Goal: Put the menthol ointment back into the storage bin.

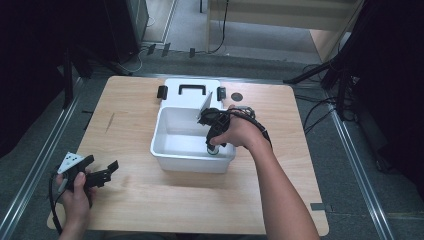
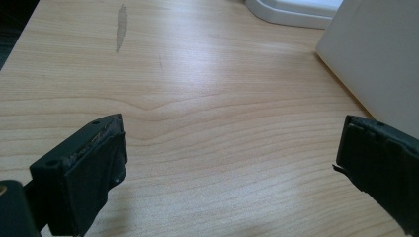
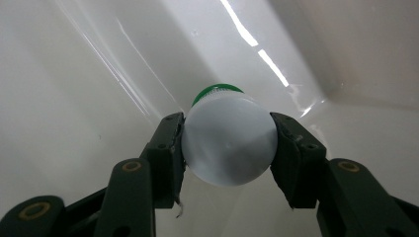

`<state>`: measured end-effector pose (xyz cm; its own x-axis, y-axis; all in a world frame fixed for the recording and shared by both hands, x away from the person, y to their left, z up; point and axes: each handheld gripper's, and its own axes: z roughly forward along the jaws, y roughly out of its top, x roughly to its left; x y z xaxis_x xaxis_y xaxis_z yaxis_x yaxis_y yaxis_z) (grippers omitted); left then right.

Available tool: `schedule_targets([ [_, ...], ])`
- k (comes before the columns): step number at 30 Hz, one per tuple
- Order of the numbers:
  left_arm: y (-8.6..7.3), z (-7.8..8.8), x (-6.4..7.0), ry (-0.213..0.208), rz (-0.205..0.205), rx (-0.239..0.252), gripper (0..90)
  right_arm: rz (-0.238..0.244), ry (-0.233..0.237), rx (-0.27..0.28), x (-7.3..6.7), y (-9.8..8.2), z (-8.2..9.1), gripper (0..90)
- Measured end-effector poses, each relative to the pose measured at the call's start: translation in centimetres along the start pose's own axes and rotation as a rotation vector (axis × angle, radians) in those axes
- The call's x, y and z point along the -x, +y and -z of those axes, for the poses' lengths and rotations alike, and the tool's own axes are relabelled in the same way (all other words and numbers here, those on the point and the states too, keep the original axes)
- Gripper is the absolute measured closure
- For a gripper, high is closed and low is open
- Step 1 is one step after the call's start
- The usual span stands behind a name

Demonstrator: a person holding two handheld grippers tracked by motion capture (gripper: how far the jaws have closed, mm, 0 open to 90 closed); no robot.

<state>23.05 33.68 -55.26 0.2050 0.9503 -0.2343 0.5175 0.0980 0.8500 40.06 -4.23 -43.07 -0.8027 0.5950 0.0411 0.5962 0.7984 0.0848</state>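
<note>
Bottle: small, white, rounded base toward the right gripper camera, green cap at the far end.
Pose: pointing cap-down into the bin.
Place: inside the bin, near its front right corner.
Bin: white, open, rectangular, at mid-table.
</note>
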Motion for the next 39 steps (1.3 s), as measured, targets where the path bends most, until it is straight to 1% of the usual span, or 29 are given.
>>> schedule_targets([
  [1,0.0,0.0,0.0,-0.001,0.000,0.001,0.0,0.001,0.002,-0.002,0.0,0.0,-0.2,51.5],
  [2,0.0,0.0,0.0,0.000,0.000,0.000,0.0,0.014,0.003,-0.003,0.0,0.0,-0.3,51.5],
  [6,0.0,0.0,0.0,-0.001,0.000,0.000,0.0,0.025,0.005,-0.017,-0.3,-0.1,-1.0,51.5],
  [7,0.0,0.0,0.0,-0.001,0.000,0.000,0.0,0.037,0.004,-0.016,-0.3,-0.1,-1.0,51.5],
  [8,0.0,0.0,0.0,-0.001,0.000,0.000,0.0,0.038,0.006,-0.016,-0.4,-0.1,-1.1,51.5],
  [9,0.0,0.0,0.0,0.000,0.000,-0.001,0.0,0.050,0.009,-0.014,-0.5,-0.1,-1.2,51.5],
  [11,0.0,0.0,0.0,0.000,0.001,0.001,0.0,0.091,0.000,-0.010,-0.7,-0.1,-1.4,51.4],
  [12,0.0,0.0,0.0,0.000,0.001,0.000,0.0,0.097,0.002,-0.012,-0.8,-0.1,-1.5,51.4],
  [14,0.0,0.0,0.0,0.002,0.001,-0.001,0.0,0.099,0.008,-0.009,-0.9,-0.1,-1.9,51.4],
  [16,0.0,0.0,0.0,0.002,0.000,0.000,0.0,0.102,0.005,-0.018,-0.9,-0.1,-2.2,51.4],
  [17,0.0,0.0,0.0,0.000,0.001,0.000,0.0,0.108,-0.004,-0.029,-0.9,-0.1,-2.4,51.4],
  [19,0.0,0.0,0.0,0.001,0.002,-0.001,0.0,0.113,-0.015,-0.029,-0.9,-0.1,-2.7,51.3],
  [25,0.0,-0.1,0.0,0.001,0.003,-0.002,0.0,0.116,-0.019,-0.057,-1.0,-0.2,-3.4,50.9],
  [30,0.0,-0.1,0.0,0.003,0.003,-0.002,0.0,0.114,-0.023,-0.064,-1.0,-0.1,-3.5,50.5],
  [34,0.0,-0.1,0.0,0.002,0.003,-0.003,0.0,0.114,-0.018,-0.057,-1.0,-0.2,-3.5,48.6],
  [39,0.0,-0.1,0.0,0.000,0.003,-0.001,0.0,0.120,-0.022,-0.050,-1.1,-0.2,-3.4,46.8],
])
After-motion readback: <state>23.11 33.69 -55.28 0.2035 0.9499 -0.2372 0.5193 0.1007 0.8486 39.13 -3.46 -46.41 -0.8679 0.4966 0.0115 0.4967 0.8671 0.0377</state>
